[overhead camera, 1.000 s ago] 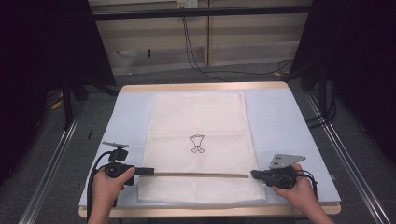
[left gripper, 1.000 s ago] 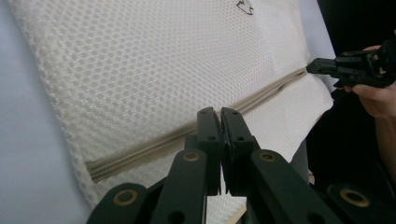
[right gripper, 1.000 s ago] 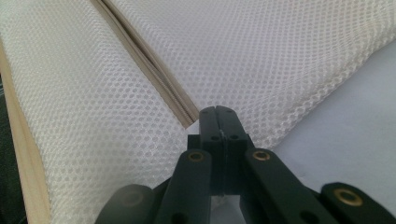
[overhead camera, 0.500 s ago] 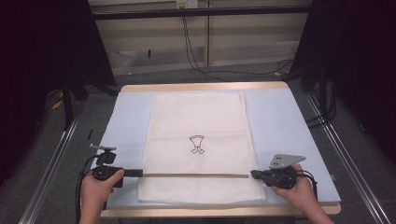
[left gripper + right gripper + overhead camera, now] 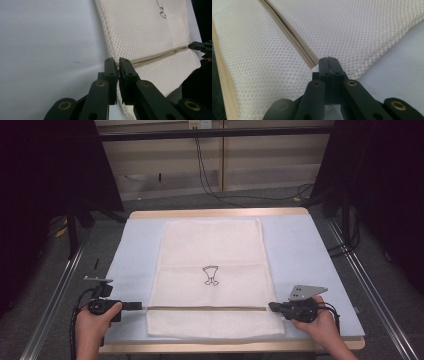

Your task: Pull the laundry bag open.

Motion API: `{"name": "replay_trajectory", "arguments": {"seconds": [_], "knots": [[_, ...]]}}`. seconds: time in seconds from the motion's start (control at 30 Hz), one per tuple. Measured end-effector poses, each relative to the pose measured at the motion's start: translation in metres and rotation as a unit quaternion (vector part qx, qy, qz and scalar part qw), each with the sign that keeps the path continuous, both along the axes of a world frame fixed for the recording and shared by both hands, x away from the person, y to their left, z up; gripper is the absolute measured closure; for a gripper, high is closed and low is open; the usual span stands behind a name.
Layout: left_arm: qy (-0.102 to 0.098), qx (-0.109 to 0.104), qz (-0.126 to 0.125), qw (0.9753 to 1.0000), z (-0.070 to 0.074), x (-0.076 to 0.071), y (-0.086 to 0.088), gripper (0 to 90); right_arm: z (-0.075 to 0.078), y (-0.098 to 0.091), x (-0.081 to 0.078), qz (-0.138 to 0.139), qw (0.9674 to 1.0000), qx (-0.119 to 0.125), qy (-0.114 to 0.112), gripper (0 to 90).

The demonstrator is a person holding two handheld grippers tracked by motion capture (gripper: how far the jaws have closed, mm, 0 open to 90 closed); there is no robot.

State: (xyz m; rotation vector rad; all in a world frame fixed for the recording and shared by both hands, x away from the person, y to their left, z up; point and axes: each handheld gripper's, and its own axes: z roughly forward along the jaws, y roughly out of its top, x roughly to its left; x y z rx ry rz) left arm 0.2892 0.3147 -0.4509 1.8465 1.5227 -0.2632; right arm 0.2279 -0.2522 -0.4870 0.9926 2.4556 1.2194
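Both grippers' jaws flank the mesh bag (image 5: pixel 212 270).

Cream mesh bag (image 5: pixel 212 270) — flat on the blue mat, small dark drawing centred — beige zipper band across its near part.

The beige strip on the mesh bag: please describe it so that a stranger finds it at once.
On the pale blue table lies a cream mesh bag. Below its small black drawing, the beige strip crosses the bag from side to side; it is darker and smoother than the mesh.
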Motion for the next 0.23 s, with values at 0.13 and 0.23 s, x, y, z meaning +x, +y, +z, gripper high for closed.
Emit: {"name": "replay_trajectory", "arguments": {"seconds": [0.13,0.23], "knots": [[-0.046,-0.027,0.029,0.9982,0.007,-0.001,0.013,60.9,0.009,-0.011,0.001,-0.043,0.9984,0.034,-0.014,51.1],[-0.072,-0.008,0.026,0.9971,0.007,0.003,0.008,41.4,0.016,-0.028,0.006,-0.092,0.9941,0.042,-0.04,39.5]]}}
